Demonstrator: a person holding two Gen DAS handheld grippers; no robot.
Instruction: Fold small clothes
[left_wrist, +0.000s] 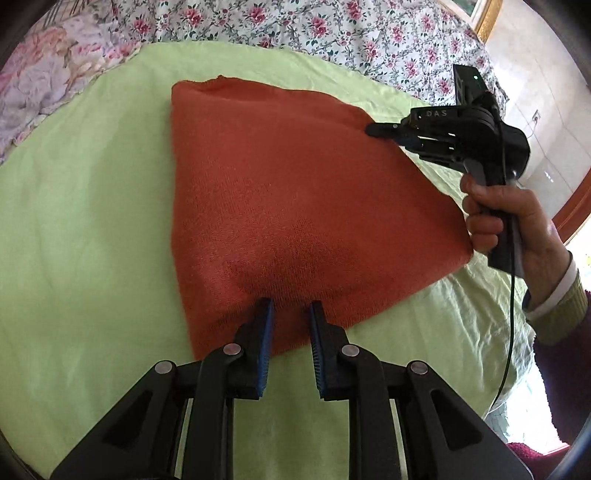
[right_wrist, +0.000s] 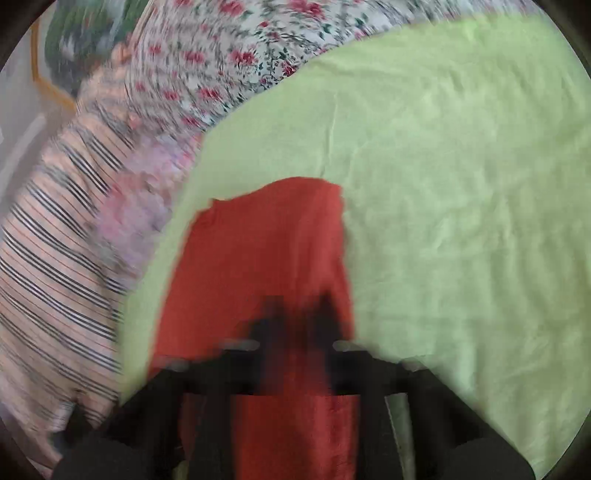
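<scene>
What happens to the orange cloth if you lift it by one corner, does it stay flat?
Probably not. The orange cloth dents softly near the left gripper, so it would likely droop. Its looped, towel-like surface suggests the pads won't slip much. It lies thin on the green sheet, so it's probably light.

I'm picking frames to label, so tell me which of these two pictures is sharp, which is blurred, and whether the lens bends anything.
Left wrist view: sharp; the knit of the orange cloth and the right gripper read clearly; daylight glares at the right edge. Right wrist view: motion-smeared; the striped fabric streaks and the gripper's fingers are a dark smudge. Both are fisheye, curving the green sheet inside a dark round rim.
</scene>
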